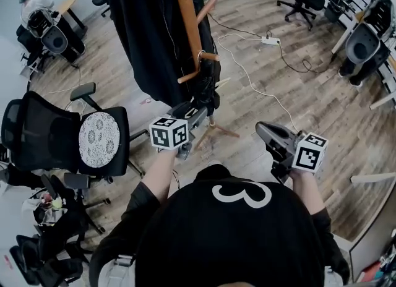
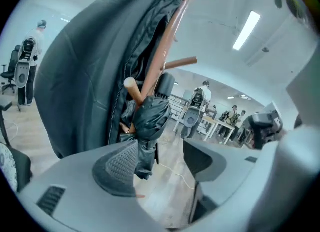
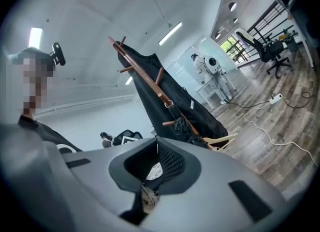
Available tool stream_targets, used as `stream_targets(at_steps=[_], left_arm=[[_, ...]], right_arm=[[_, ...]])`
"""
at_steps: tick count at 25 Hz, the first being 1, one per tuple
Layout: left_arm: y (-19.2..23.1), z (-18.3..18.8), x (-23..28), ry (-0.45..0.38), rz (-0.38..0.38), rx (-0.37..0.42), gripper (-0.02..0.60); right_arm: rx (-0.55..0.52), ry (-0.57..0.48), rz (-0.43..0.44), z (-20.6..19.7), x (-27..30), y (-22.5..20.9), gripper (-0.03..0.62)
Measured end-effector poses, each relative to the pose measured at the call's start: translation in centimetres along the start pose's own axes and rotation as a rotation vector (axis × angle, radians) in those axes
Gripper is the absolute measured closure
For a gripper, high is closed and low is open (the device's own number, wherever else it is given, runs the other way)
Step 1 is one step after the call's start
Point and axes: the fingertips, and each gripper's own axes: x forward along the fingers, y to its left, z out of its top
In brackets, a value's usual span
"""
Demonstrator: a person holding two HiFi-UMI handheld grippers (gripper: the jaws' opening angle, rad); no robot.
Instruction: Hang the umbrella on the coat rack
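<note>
**Head view.** The coat rack (image 1: 185, 13) stands at 12 o'clock from the person, and a black coat (image 1: 145, 32) covers its 9 o'clock side. The folded black umbrella (image 1: 208, 91) hangs against the pole, below a peg. The left tongs (image 1: 192, 112) sit just beside the umbrella, at its 7 o'clock. The right tongs (image 1: 266, 132) are well apart, at 3 o'clock of the left tongs, over the wooden floor (image 1: 297, 94).

**Left gripper view.** The left tongs (image 2: 160, 161) are wide open and grip nothing. The umbrella (image 2: 150, 118) hangs from the coat rack (image 2: 165, 41) at 11 o'clock. Its lower end drops behind the left finger pad (image 2: 117, 168).

**Right gripper view.** The right tongs (image 3: 156, 152) are closed pad to pad and empty. The coat rack (image 3: 145, 78) leans at 12 o'clock, well apart.
</note>
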Motion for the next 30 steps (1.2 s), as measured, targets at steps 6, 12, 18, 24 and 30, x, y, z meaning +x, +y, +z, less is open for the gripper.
stream_targets(at_steps=[6,12,18,24,30], left_arm=[[-6.5,4.0,-5.5,-0.094,-0.124,0.017,0.341],[-15.2,5.6,-10.2,-0.117,-0.317,0.129,0.435],[-19.3,6.4,-14.9,-0.136,-0.375,0.196,0.541],[-21.2,5.4,-20.1,-0.14,-0.436,0.215,0.563],[-22.1,3.2,-25.4,-0.126,-0.451,0.249,0.563]], right_arm=[[-0.076,-0.041,0.093,1.9,-0.1,3.4,0.566],[-0.17,-0.036,0.149,2.1,0.0,7.1,0.567],[-0.271,-0.044,0.178,1.7,0.6,11.8,0.566],[-0.244,-0.059,0.219,-0.1,0.3,17.5,0.568],[-0.241,-0.098,0.22,-2.9,0.3,23.1,0.568]])
